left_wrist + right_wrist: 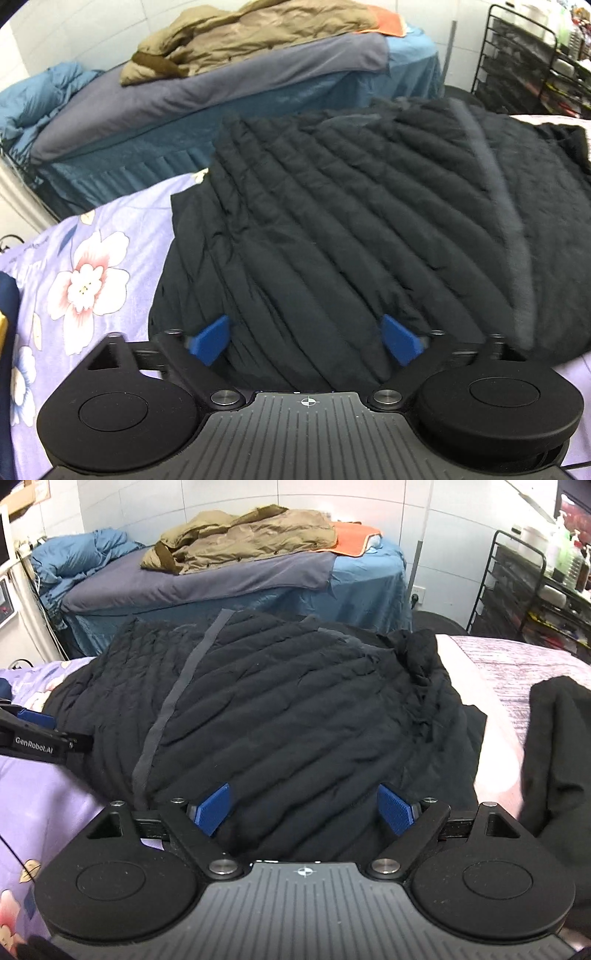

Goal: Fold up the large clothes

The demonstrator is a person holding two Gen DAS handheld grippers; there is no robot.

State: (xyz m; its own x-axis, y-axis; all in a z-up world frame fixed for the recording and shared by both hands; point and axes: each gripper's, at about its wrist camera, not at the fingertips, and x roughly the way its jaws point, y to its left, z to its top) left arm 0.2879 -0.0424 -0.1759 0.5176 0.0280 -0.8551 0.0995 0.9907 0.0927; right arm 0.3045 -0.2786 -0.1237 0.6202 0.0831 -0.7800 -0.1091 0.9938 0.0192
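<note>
A large black quilted jacket (369,221) with a grey strip (495,192) down it lies folded over on a lilac floral bedsheet (92,258). My left gripper (306,338) hovers over the jacket's near edge, its blue pads wide apart and nothing pressed between them. In the right wrist view the same jacket (277,709) fills the middle, and my right gripper (304,808) stands open above its near edge, gripping nothing. The left gripper (33,723) shows at that view's left edge, beside the jacket.
Another black garment (554,757) lies at the right on a pink sheet (517,664). Behind stands a second bed (240,587) with a tan coat (251,535), orange cloth and blue bedding. A black wire rack (517,590) with bottles stands at the far right.
</note>
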